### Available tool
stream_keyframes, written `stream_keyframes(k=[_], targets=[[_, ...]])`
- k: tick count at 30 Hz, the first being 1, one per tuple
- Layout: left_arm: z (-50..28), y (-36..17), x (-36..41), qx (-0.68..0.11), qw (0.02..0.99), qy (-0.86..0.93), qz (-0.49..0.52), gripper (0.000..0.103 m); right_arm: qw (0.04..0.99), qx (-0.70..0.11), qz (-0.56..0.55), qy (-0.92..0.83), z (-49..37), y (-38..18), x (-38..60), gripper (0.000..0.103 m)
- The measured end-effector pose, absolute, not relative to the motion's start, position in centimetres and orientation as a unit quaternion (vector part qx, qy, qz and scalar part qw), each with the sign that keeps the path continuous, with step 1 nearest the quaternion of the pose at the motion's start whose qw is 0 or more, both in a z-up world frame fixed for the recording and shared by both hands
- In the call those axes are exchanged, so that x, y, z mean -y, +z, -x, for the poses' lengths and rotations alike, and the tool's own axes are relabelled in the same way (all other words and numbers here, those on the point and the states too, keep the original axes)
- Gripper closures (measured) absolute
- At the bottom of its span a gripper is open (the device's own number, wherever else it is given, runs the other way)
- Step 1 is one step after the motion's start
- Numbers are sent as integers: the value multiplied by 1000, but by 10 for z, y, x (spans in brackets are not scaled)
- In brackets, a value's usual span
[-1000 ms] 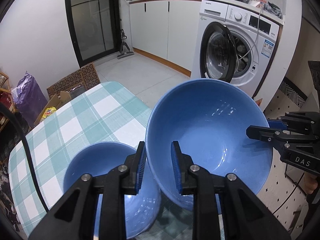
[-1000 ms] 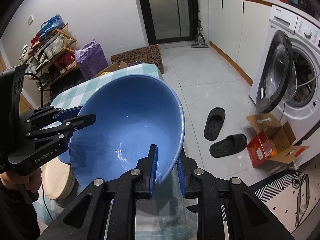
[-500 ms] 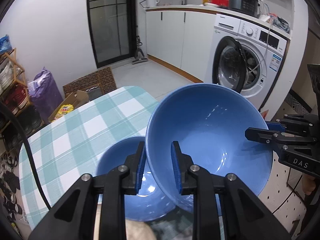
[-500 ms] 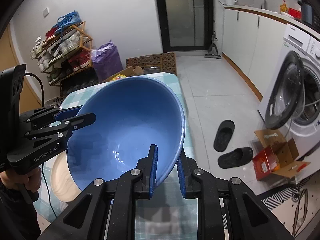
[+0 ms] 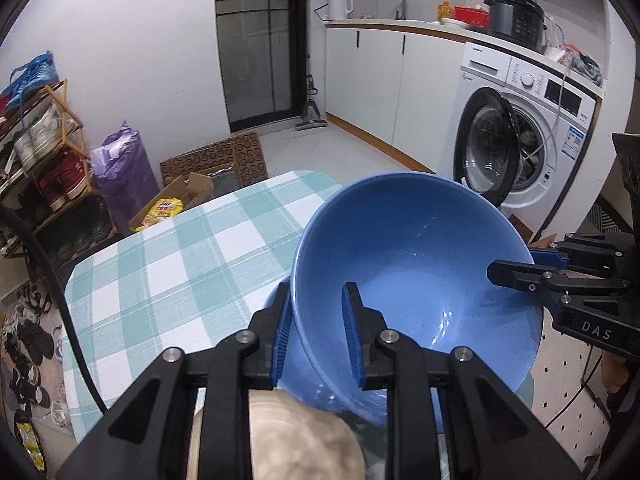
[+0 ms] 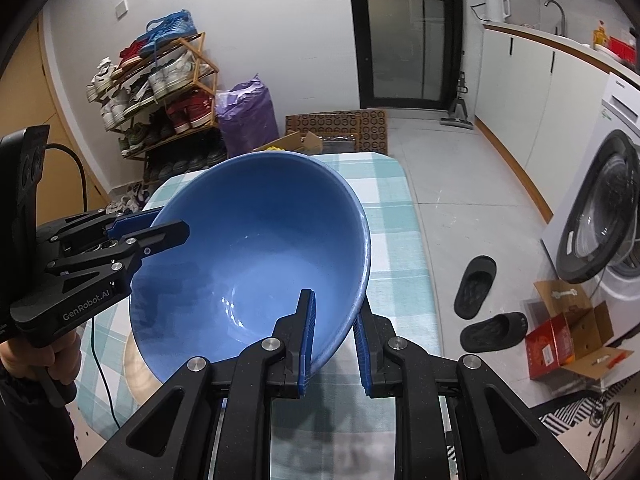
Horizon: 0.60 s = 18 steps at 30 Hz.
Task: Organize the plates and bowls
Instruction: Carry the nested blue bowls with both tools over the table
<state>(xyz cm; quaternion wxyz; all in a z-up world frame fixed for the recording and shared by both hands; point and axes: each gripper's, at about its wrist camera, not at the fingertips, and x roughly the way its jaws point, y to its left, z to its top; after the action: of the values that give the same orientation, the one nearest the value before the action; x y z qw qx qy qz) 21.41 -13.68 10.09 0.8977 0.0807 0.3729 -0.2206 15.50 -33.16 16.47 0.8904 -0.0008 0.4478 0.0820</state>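
A large blue bowl [image 5: 420, 264] [image 6: 248, 248] hangs tilted above the green-checked table [image 5: 180, 264] [image 6: 392, 240], held from two sides. My left gripper [image 5: 316, 292] is shut on its near rim, one pad inside and one outside. My right gripper [image 6: 334, 308] is shut on the opposite rim in the same way. Each gripper shows in the other's view: the right gripper [image 5: 516, 272] and the left gripper [image 6: 160, 228]. A beige plate [image 5: 296, 440] [image 6: 138, 364] lies on the table under the bowl, mostly hidden.
A washing machine [image 5: 520, 144] with its door open stands to the right. A shoe rack [image 6: 156, 92] and a purple bag [image 6: 248, 116] are beyond the table. Black slippers [image 6: 476, 284] and a cardboard box [image 6: 568, 336] lie on the floor.
Both grippers carried the blue bowl sideways and slightly up. A smaller blue bowl below it slid out of the left wrist view, and the beige plate came in under the bowl.
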Motion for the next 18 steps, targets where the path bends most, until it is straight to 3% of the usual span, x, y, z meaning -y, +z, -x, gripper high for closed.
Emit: stream_keyframes(k=[18], targets=[[-223,77,104,-396,896,-190,-66,80,877,-468,13,108,-185,136,293,84]])
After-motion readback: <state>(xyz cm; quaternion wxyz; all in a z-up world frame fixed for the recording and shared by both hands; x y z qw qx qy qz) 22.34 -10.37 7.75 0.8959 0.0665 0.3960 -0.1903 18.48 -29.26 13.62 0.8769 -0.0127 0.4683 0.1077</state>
